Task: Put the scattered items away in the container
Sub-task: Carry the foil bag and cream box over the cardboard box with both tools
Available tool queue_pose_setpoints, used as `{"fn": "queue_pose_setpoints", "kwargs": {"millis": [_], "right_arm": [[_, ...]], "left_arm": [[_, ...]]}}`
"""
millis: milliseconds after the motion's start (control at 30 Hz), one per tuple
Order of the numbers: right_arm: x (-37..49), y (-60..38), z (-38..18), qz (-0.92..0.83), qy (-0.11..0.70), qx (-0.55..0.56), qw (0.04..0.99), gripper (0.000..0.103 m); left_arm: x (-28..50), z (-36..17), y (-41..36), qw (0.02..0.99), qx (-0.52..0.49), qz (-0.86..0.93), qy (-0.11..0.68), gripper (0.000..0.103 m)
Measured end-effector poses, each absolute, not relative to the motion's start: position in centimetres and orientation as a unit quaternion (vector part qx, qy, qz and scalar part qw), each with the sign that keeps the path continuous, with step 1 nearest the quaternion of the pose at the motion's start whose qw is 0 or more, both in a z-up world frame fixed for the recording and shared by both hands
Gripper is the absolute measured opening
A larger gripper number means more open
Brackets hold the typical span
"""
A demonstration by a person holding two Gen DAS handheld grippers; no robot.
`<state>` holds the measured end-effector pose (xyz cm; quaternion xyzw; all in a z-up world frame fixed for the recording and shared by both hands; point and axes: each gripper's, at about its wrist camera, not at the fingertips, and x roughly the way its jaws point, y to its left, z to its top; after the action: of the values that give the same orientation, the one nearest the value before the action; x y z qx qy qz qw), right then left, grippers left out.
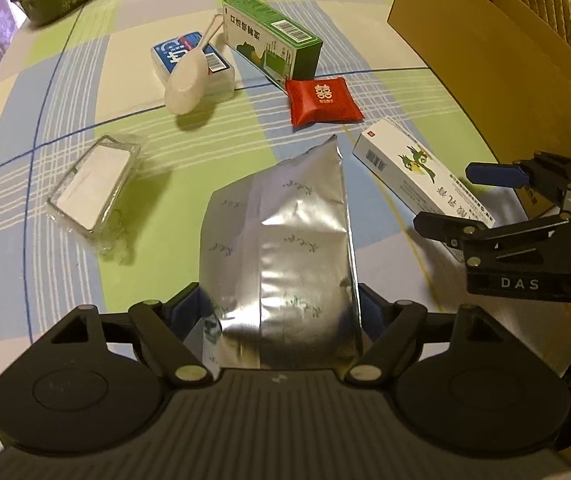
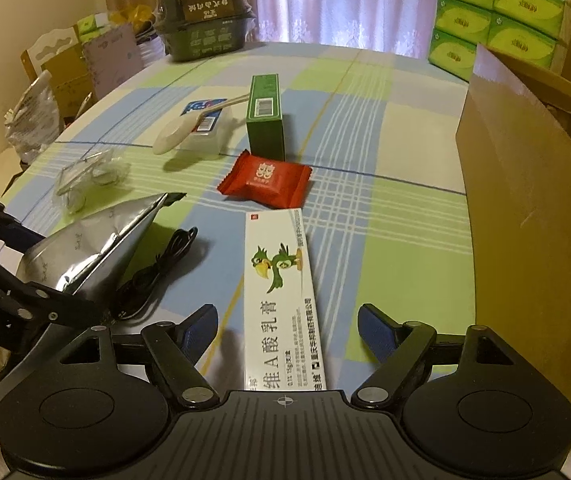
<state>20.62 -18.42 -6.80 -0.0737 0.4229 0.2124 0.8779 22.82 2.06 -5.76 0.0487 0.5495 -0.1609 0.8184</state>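
My left gripper [image 1: 277, 308] is shut on a silver foil pouch [image 1: 285, 232], whose far end points up off the checked tablecloth. My right gripper [image 2: 287, 328] is open, its fingers on either side of a white ointment box [image 2: 281, 288] with a green bird on it, not touching it. The tall cardboard box [image 2: 525, 200] stands on the right. Farther off lie a red sachet [image 2: 265, 178], a green carton [image 2: 265, 116], a white spoon [image 2: 173, 134] resting on a blue-labelled plastic box [image 2: 205, 128], and a clear plastic case [image 1: 93, 188].
A black cable [image 2: 157, 268] lies coiled beside the pouch. At the table's far edge sits a dark green food tub [image 2: 201, 20]. Green tissue packs [image 2: 497, 12] are stacked behind the cardboard box. Bags and boxes [image 2: 33, 120] crowd the floor to the left.
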Motion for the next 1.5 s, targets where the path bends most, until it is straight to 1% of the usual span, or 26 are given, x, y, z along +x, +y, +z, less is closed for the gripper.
{"fn": "queue_pose_setpoints", "kwargs": {"millis": [33, 100, 133, 167, 200, 267, 633, 700, 767, 800, 833, 1067, 1267, 1500], "right_arm": [[20.7, -18.4, -6.7, 0.214, 0.422, -0.075, 0.878, 0.083], [20.9, -18.5, -6.7, 0.214, 0.423, -0.072, 0.878, 0.082], [21.0, -18.5, -6.7, 0.214, 0.424, -0.069, 0.877, 0.082], [21.2, -18.6, -6.7, 0.215, 0.426, -0.065, 0.877, 0.082], [21.3, -18.7, -6.7, 0.214, 0.427, -0.062, 0.876, 0.082], [21.5, -18.8, -6.6, 0.215, 0.428, -0.061, 0.876, 0.082], [21.9, -18.2, -7.2, 0.229, 0.436, -0.068, 0.868, 0.082], [22.0, -18.3, -7.2, 0.231, 0.438, -0.063, 0.867, 0.061], [22.3, -18.3, -7.4, 0.228, 0.44, -0.063, 0.866, 0.06], [22.3, -18.3, -7.4, 0.225, 0.441, -0.067, 0.866, 0.045], [22.3, -18.2, -7.4, 0.226, 0.44, -0.072, 0.866, 0.041], [21.6, -18.5, -6.3, 0.229, 0.419, -0.059, 0.876, 0.041], [21.1, -19.2, -5.8, 0.227, 0.419, -0.04, 0.878, 0.041], [19.3, -20.1, -4.3, 0.228, 0.4, -0.033, 0.887, 0.041]], "left_arm": [[23.1, -5.9, 2.2, 0.815, 0.043, -0.163, 0.554, 0.076], [23.4, -6.2, 2.4, 0.81, 0.036, -0.166, 0.561, 0.067], [23.5, -6.3, 2.5, 0.808, 0.033, -0.169, 0.563, 0.065], [23.5, -6.2, 2.7, 0.807, 0.028, -0.174, 0.563, 0.057], [23.3, -6.1, 2.7, 0.807, 0.026, -0.177, 0.563, 0.055], [22.9, -5.8, 2.6, 0.809, 0.043, -0.171, 0.56, 0.053], [20.7, -3.8, 3.2, 0.822, 0.057, -0.173, 0.54, 0.052], [20.7, -3.5, 3.1, 0.824, 0.057, -0.174, 0.536, 0.053], [20.7, -3.4, 2.9, 0.825, 0.057, -0.174, 0.534, 0.053], [20.6, -3.3, 2.9, 0.826, 0.057, -0.174, 0.533, 0.053], [20.6, -3.2, 2.8, 0.827, 0.057, -0.174, 0.532, 0.053], [19.9, -2.7, 2.4, 0.831, 0.052, -0.177, 0.524, 0.052], [19.3, -2.5, 1.8, 0.83, 0.056, -0.178, 0.526, 0.052], [18.6, -1.0, 0.7, 0.832, 0.059, -0.187, 0.518, 0.052]]}}
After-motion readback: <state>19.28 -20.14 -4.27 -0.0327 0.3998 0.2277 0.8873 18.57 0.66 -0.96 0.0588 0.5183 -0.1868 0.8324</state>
